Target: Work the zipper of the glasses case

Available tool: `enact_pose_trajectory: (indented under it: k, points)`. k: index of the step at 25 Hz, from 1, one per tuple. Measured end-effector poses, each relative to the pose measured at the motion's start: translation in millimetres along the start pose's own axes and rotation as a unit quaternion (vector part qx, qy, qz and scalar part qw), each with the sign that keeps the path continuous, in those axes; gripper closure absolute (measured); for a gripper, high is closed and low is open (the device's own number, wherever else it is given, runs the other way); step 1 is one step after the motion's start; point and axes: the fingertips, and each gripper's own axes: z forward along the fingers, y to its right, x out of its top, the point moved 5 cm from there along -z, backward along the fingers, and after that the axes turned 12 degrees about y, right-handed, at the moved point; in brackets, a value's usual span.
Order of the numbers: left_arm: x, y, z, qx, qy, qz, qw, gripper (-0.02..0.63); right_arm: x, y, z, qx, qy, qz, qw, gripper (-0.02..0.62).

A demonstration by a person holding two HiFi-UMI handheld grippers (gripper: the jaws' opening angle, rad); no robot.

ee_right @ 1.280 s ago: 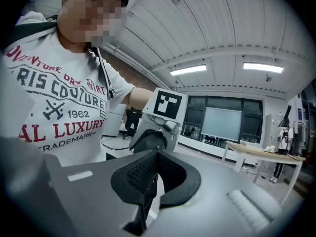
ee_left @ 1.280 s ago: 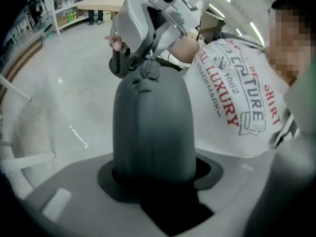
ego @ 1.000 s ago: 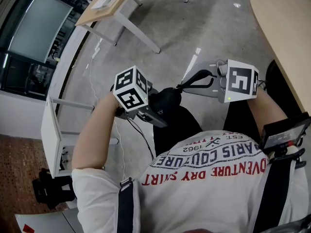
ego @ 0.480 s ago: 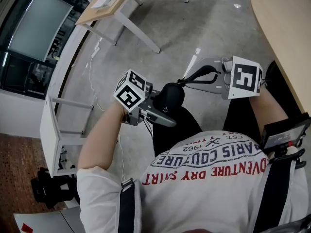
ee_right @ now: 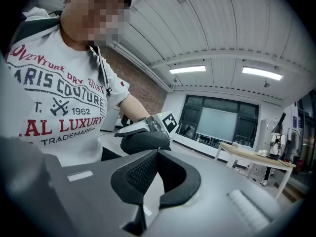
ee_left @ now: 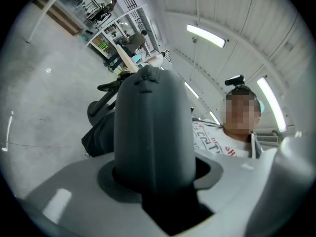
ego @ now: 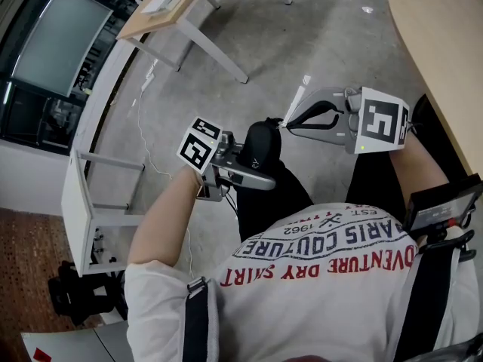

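In the head view a black, rounded glasses case (ego: 260, 143) is held in mid-air above the person's lap. My left gripper (ego: 253, 163) is shut on its lower half, and the case stands nearly upright between the jaws. In the left gripper view the glasses case (ee_left: 153, 127) fills the middle, its zipper end (ee_left: 146, 74) pointing away. My right gripper (ego: 284, 125) comes in from the right, its tips closed on the zipper pull at the case's top end. In the right gripper view the right gripper (ee_right: 154, 153) has its pads meeting just before the case (ee_right: 143, 141); the pull itself is hidden.
A curved wooden tabletop (ego: 441, 44) runs along the right. A small desk (ego: 167, 2) stands far ahead and a white shelf unit (ego: 79, 202) at the left. Grey concrete floor (ego: 249, 44) lies below. A black device (ego: 441, 206) hangs on the person's right strap.
My left gripper has rolled and dropped slightly, tipping the case more upright. The right gripper has stayed at the case's top end, shifted a little up and right.
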Motion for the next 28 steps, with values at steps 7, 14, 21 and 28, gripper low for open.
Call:
enact_pose_trajectory:
  k: [7, 14, 21, 28]
  points:
    - [2.7, -5.6, 2.3, 0.011, 0.027, 0.024, 0.9993, 0.359, -1.9, 2.6, -1.7, -0.009, -0.003, 0.0, 1.0, 0.598]
    - [14.6, -7.7, -0.2, 0.03, 0.104, 0.045, 0.9931, 0.359, -2.2, 3.2, -2.3, -0.014, 0.003, 0.002, 1.0, 0.597]
    - [24.2, -5.5, 1.9, 0.036, 0.172, 0.072, 0.9819, 0.359, -0.2, 4.5, -4.6, -0.02, 0.016, 0.01, 1.0, 0.597]
    - [39.5, -6.1, 0.4, 0.01, 0.3, 0.035, 0.9533, 0.359, -1.0, 2.8, -4.1, -0.019, 0.013, 0.002, 1.0, 0.598]
